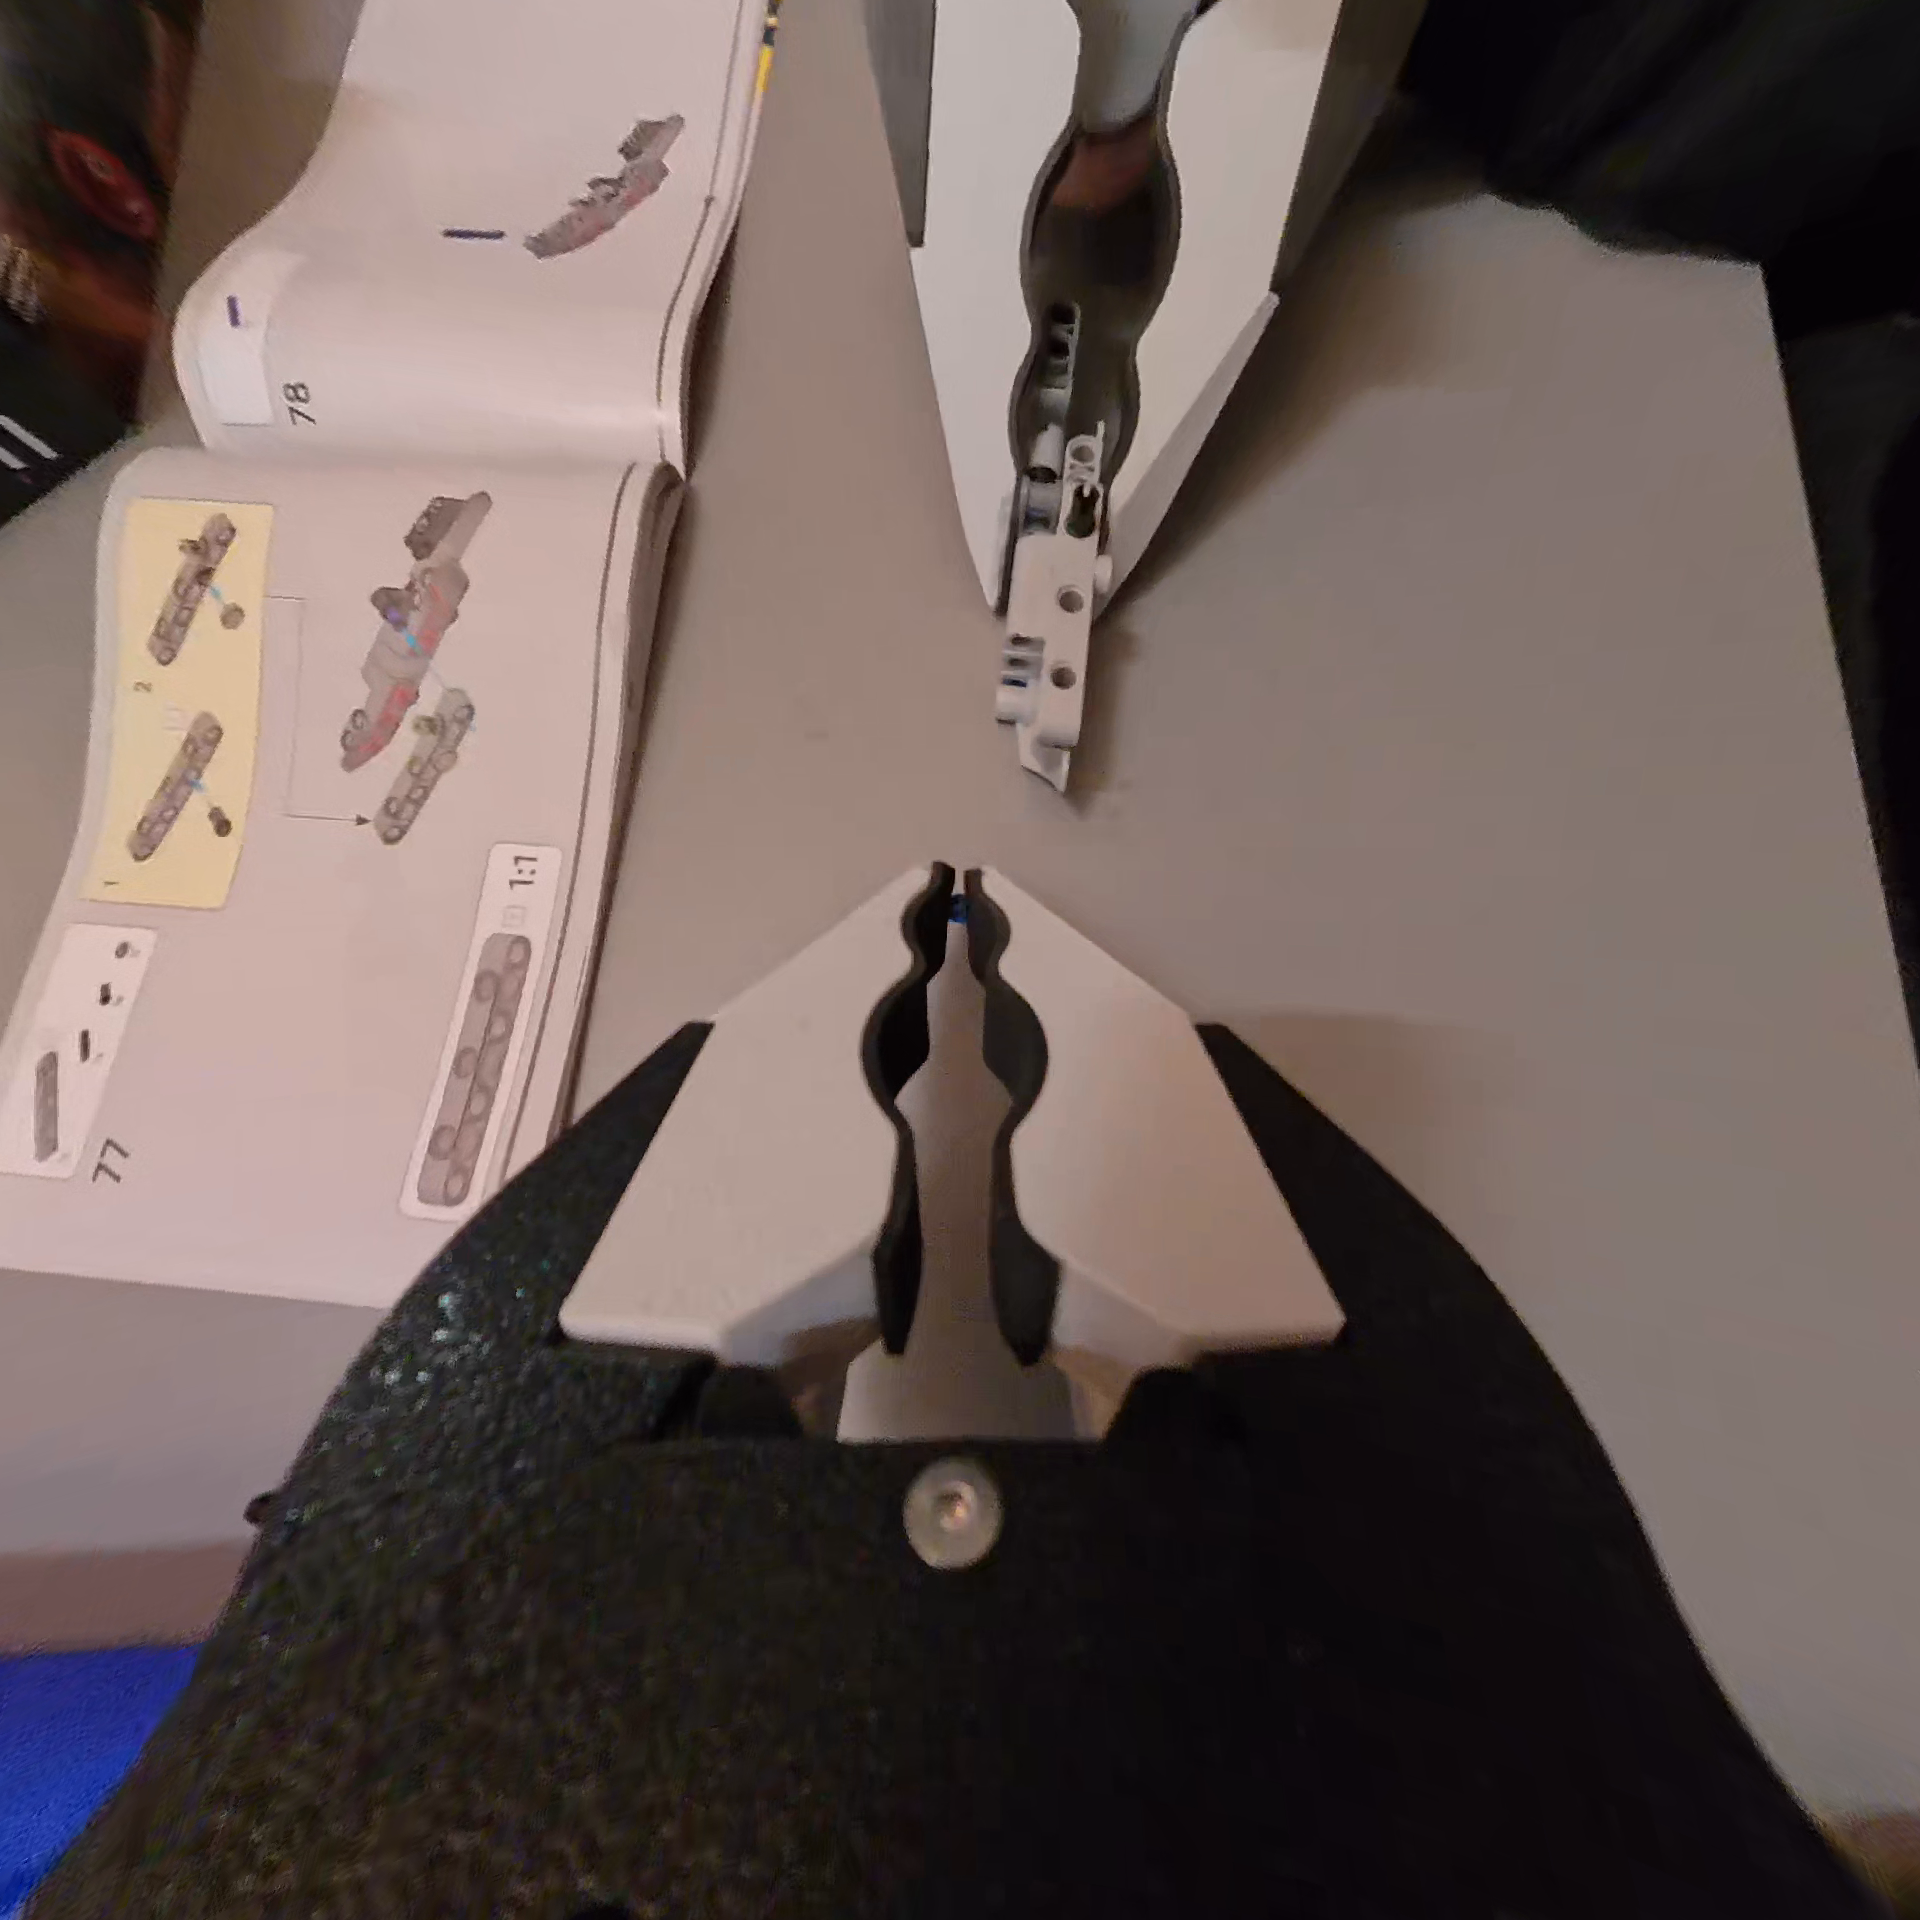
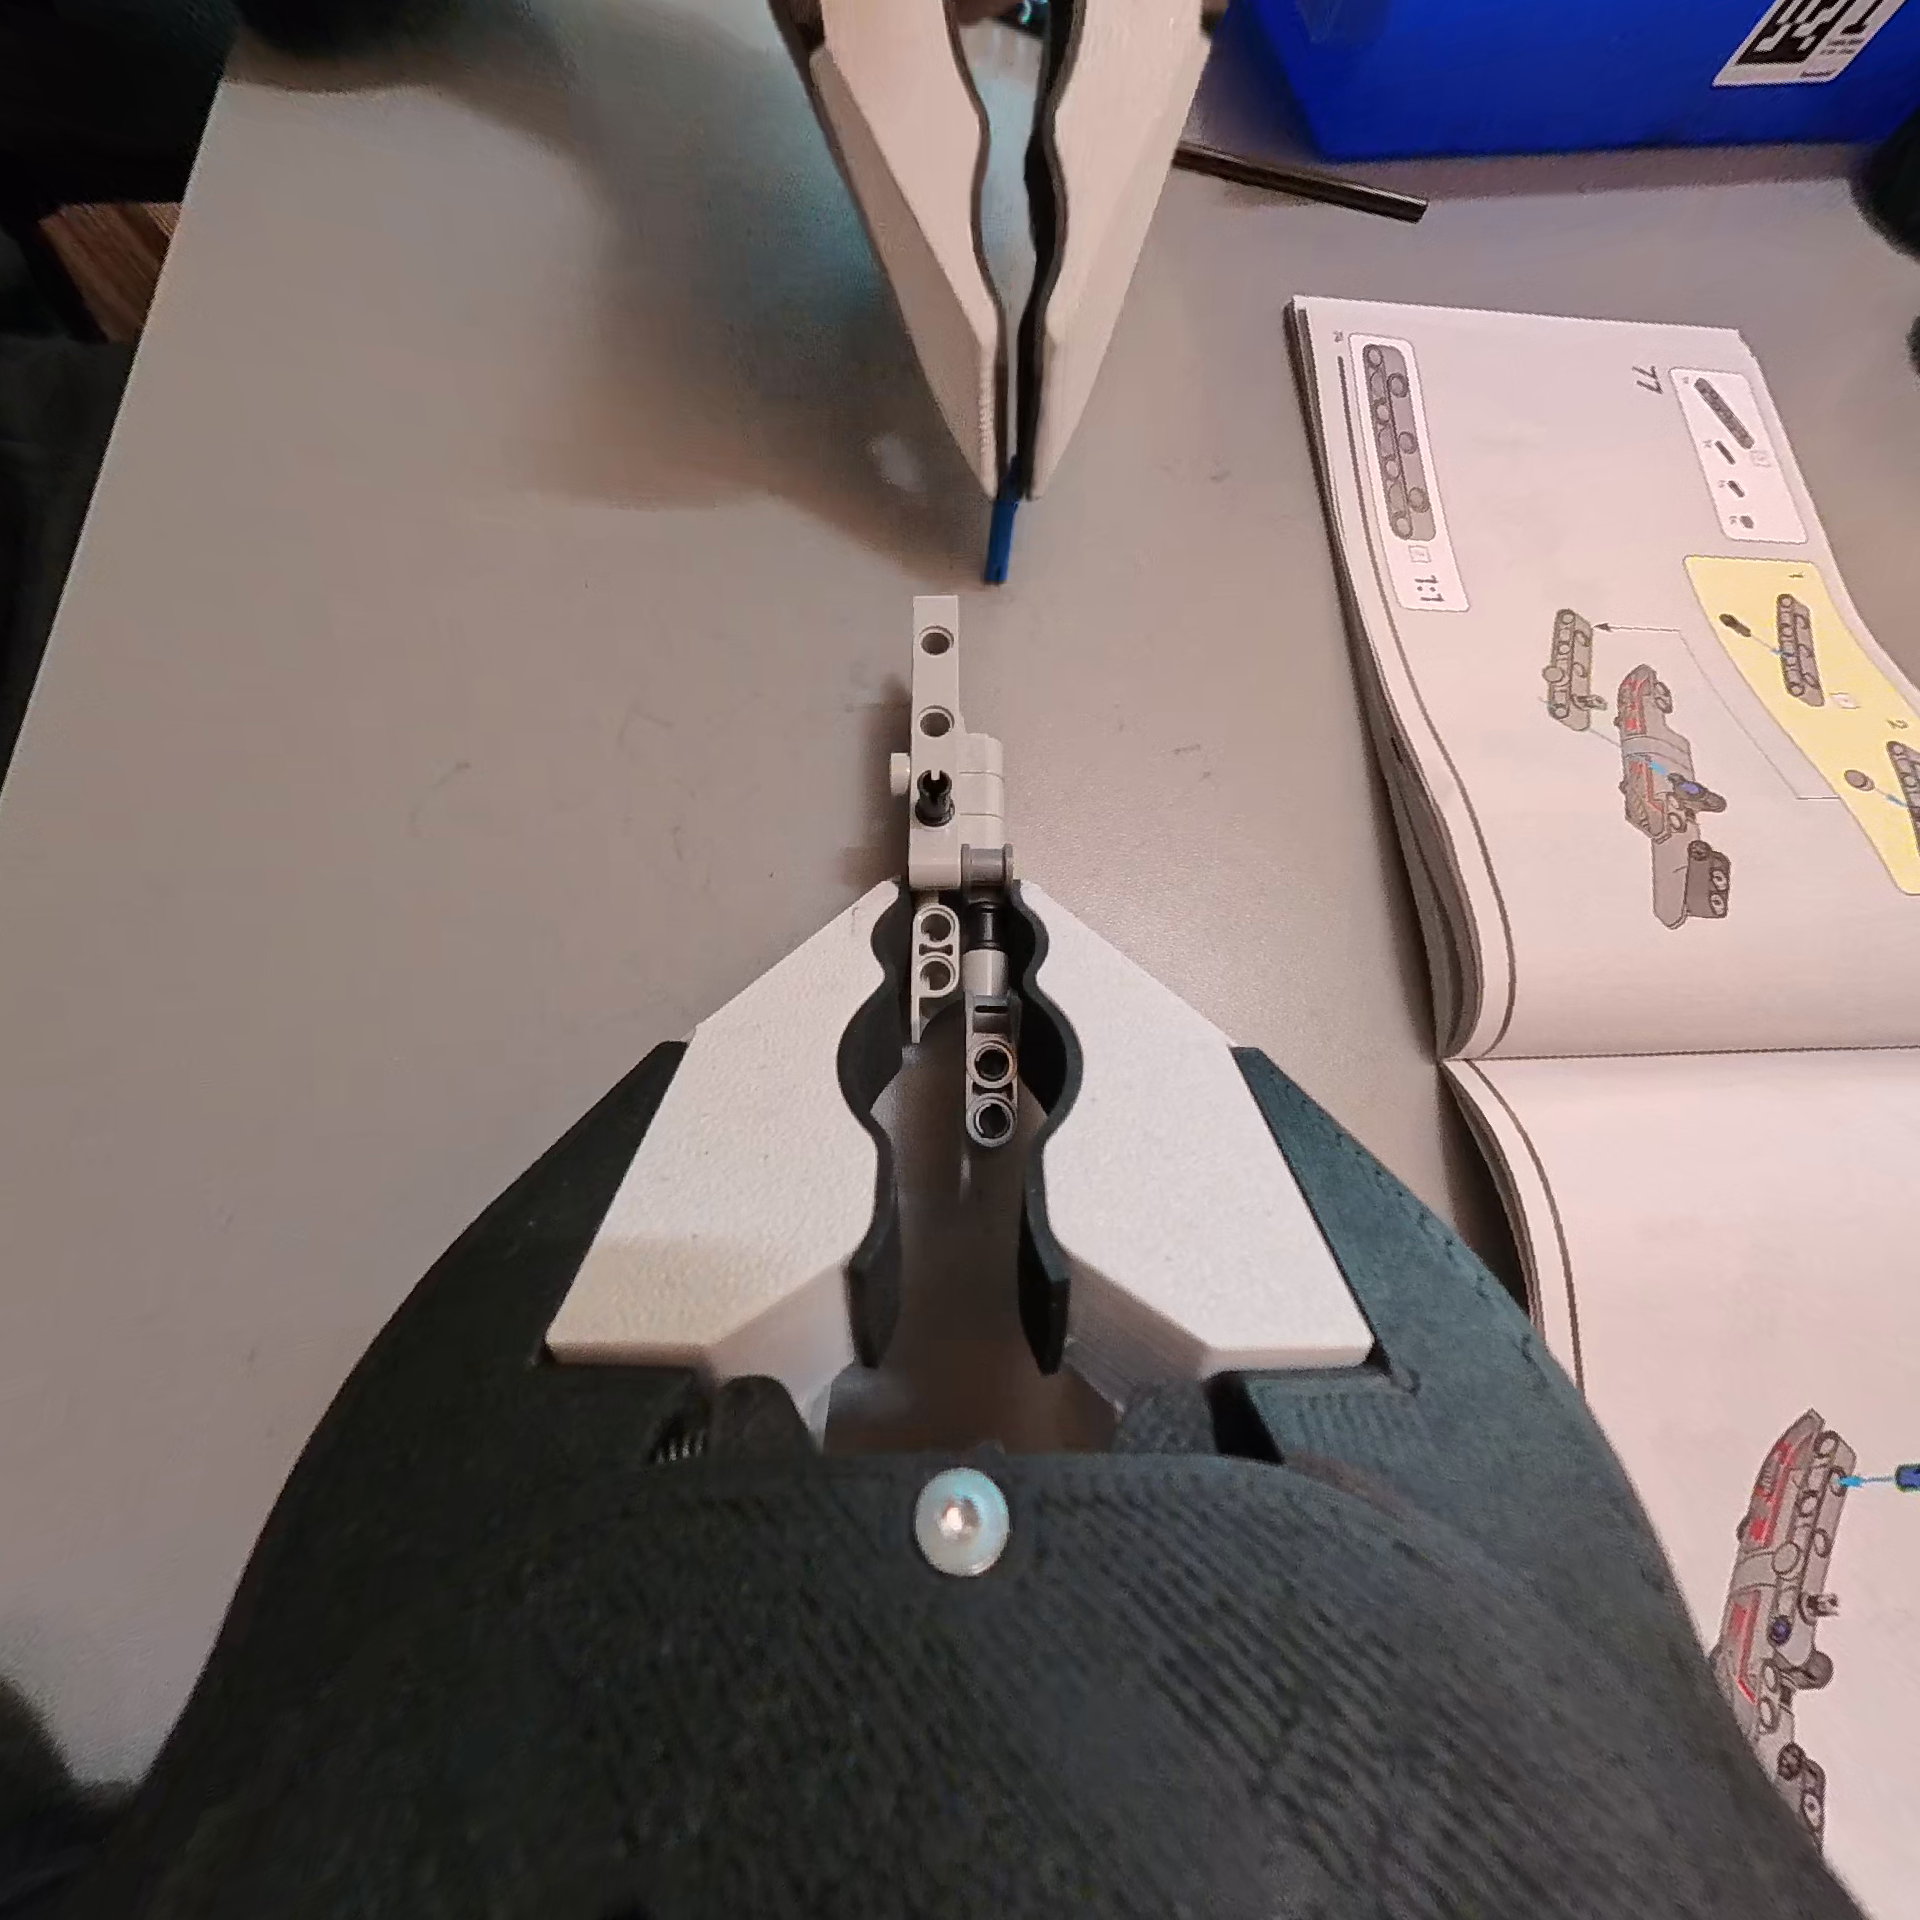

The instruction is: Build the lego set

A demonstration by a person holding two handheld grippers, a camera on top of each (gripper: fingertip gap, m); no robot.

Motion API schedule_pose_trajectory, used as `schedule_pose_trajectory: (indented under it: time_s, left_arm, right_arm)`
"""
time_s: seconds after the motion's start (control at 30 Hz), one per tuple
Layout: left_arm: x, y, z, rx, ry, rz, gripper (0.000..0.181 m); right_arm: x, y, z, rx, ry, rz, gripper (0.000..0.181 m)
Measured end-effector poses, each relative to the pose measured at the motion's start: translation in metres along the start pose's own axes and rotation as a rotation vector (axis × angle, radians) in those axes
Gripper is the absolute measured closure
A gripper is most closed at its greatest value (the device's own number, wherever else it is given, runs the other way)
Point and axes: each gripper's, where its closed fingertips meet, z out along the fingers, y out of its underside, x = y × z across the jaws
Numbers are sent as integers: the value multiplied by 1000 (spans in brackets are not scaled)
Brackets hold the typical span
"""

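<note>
So right now the right tongs [image 2: 961, 883] are clamped on the grey lego assembly [image 2: 951, 790], which sticks straight out past the tips with its long side pointing at the other hand. Facing it, the left tongs [image 1: 954, 878] are squeezed nearly closed on a little blue pin [image 2: 1000, 535], and the pin pokes out tip-first toward the assembly. Both are held over the grey table [image 2: 468, 675], nose to nose, pin just short of the beam's end and a touch off to one side. My guess is the pin goes into one of those holes next. An instruction booklet [image 2: 1558, 727] lies open beside them.
</note>
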Motion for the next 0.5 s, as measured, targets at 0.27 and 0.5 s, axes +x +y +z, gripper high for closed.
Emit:
schedule_pose_trajectory:
  time_s: [0.27, 0.5]
  left_arm:
    - [-4, -5, 5, -26, -23, 59, 181]
    - [-6, -27, -8, 74, -79, 113, 181]
  right_arm:
    - [0, 0, 0, 0, 2, -1, 167]
    - [0, 0, 0, 0, -2, 4, 167]
